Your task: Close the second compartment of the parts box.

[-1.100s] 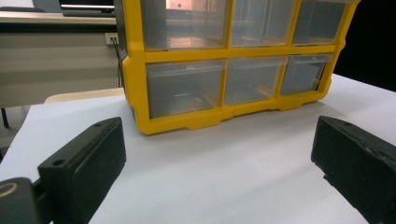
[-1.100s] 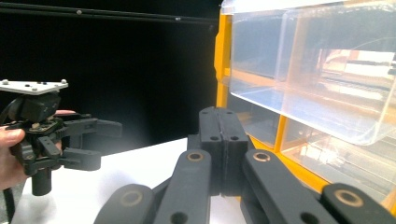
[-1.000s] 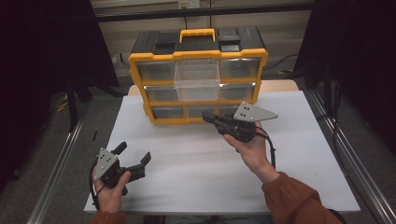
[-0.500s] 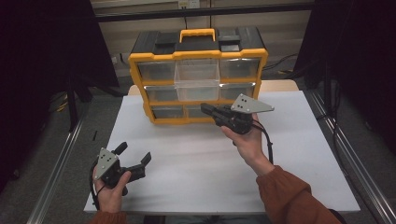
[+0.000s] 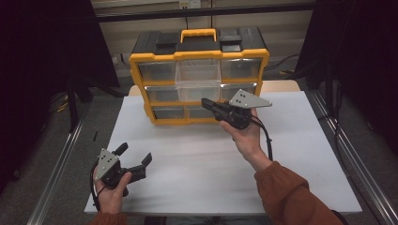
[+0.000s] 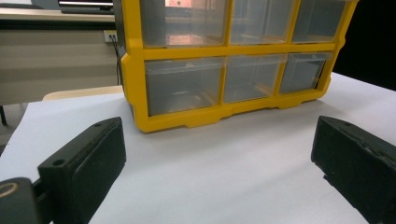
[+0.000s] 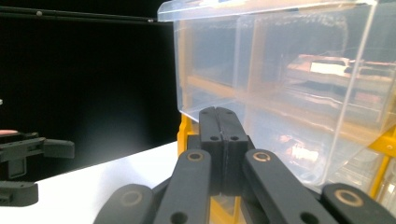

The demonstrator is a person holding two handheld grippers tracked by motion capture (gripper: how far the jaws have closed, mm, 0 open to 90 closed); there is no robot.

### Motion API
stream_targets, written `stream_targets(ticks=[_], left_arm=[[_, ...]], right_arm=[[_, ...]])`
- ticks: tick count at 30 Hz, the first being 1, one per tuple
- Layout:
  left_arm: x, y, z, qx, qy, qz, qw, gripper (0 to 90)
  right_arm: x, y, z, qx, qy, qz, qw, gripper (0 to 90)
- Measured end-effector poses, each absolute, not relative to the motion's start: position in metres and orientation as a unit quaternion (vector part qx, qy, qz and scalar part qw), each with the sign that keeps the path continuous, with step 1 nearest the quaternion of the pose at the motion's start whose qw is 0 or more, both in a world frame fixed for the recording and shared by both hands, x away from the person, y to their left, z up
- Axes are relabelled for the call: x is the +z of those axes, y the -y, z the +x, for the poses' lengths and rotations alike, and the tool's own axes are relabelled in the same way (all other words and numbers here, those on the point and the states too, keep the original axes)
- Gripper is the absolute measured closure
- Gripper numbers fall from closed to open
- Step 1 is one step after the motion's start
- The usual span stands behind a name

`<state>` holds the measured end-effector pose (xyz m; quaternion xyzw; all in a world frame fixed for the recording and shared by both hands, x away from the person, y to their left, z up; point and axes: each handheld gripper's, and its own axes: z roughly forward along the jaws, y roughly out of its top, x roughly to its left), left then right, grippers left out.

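Moved: the right gripper (image 5: 206, 101) has crept left and a little up toward the cabinet front since a second ago; the left gripper (image 5: 136, 157) has stayed put at the near left of the white table (image 5: 197, 159).
Drawer: the clear drawer (image 5: 197, 83), middle of the top row, stands pulled out of the yellow organizer (image 5: 199, 75) toward the person; its long axis runs front to back, open top up.
Right gripper: jaws pressed flat together with nothing between them, tips pointing left along the cabinet front, just below the drawer's front edge; touching or not, I cannot tell.
Left gripper: jaws spread wide, aimed at the organizer, holding nothing.
Right gripper view: the shut tips (image 7: 219, 122) sit right under the drawer's (image 7: 280, 84) lower corner, which the high view cannot resolve; the left gripper (image 7: 32, 158) shows far off at left.
Left gripper view: the two lower rows of closed drawers (image 6: 233, 77) face on.
Hidden: the pulled drawer's contents blur in reflections; the organizer's top is cut off in the left gripper view.
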<state>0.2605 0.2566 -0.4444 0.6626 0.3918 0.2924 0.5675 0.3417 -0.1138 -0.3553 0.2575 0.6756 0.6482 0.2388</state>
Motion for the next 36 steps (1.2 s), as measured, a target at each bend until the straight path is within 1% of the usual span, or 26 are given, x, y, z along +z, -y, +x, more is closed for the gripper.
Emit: stream_targets(ticks=[11, 13, 21, 36], left_arm=[[-0.445, -0.256, 0.260, 0.288, -0.399, 0.656, 0.572, 3.2], [-0.444, -0.257, 0.260, 0.293, -0.391, 0.662, 0.568, 3.2], [-0.444, -0.257, 0.260, 0.294, -0.391, 0.662, 0.568, 3.2], [-0.444, -0.258, 0.260, 0.295, -0.393, 0.660, 0.569, 3.2]], right_arm=[[-0.355, 0.112, 0.349, 0.641, -0.679, 0.262, 0.246, 90.0], [-0.355, 0.112, 0.349, 0.639, -0.680, 0.261, 0.247, 90.0], [-0.352, 0.110, 0.350, 0.641, -0.678, 0.258, 0.253, 90.0], [-0.352, 0.108, 0.354, 0.646, -0.672, 0.259, 0.252, 90.0]])
